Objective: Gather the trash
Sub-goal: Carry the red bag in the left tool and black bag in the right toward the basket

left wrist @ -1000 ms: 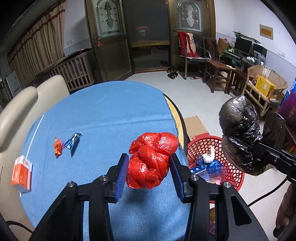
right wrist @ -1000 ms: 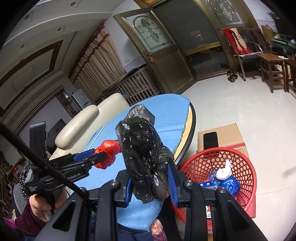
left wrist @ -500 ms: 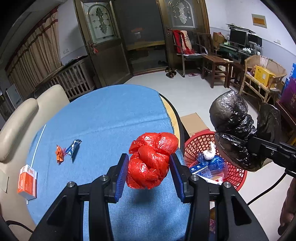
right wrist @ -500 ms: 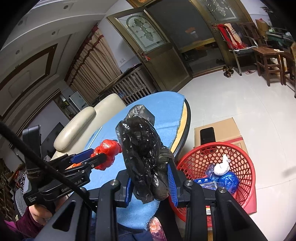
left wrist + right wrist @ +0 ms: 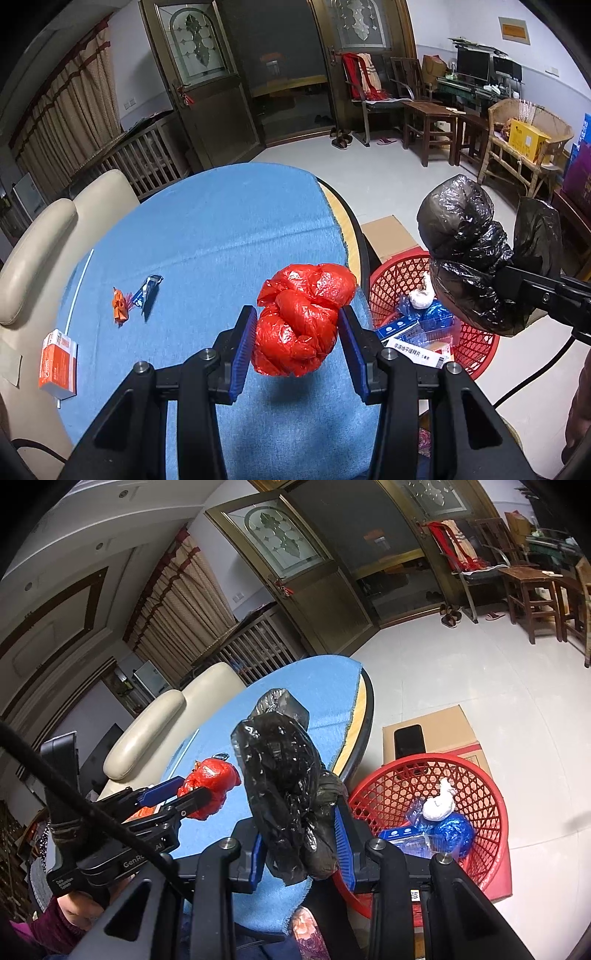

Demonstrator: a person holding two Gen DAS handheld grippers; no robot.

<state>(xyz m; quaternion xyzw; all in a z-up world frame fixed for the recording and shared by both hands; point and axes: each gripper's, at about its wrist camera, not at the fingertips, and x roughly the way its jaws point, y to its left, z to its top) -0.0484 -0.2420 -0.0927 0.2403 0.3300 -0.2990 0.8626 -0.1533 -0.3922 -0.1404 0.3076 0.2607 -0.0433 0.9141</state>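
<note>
My left gripper point(image 5: 297, 332) is shut on a knotted red plastic bag point(image 5: 303, 317) and holds it above the blue tablecloth near the table's right edge; the bag also shows in the right wrist view point(image 5: 208, 786). My right gripper point(image 5: 301, 843) is shut on a crumpled black plastic bag point(image 5: 286, 797), also in the left wrist view point(image 5: 469, 251), above the red mesh basket point(image 5: 476, 347) on the floor. The basket point(image 5: 491, 797) holds blue and white trash. An orange wrapper point(image 5: 120, 308) and a blue wrapper point(image 5: 147, 291) lie on the cloth.
An orange-and-white box point(image 5: 59, 363) lies at the table's left edge beside a cream sofa point(image 5: 40, 236). A cardboard box point(image 5: 439, 731) sits on the floor behind the basket. Wooden chairs and stools point(image 5: 424, 122) stand far right by the doors.
Both grippers keep their bags. The black bag has shifted left, over the red basket. The red bag sits the same between the left fingers.
</note>
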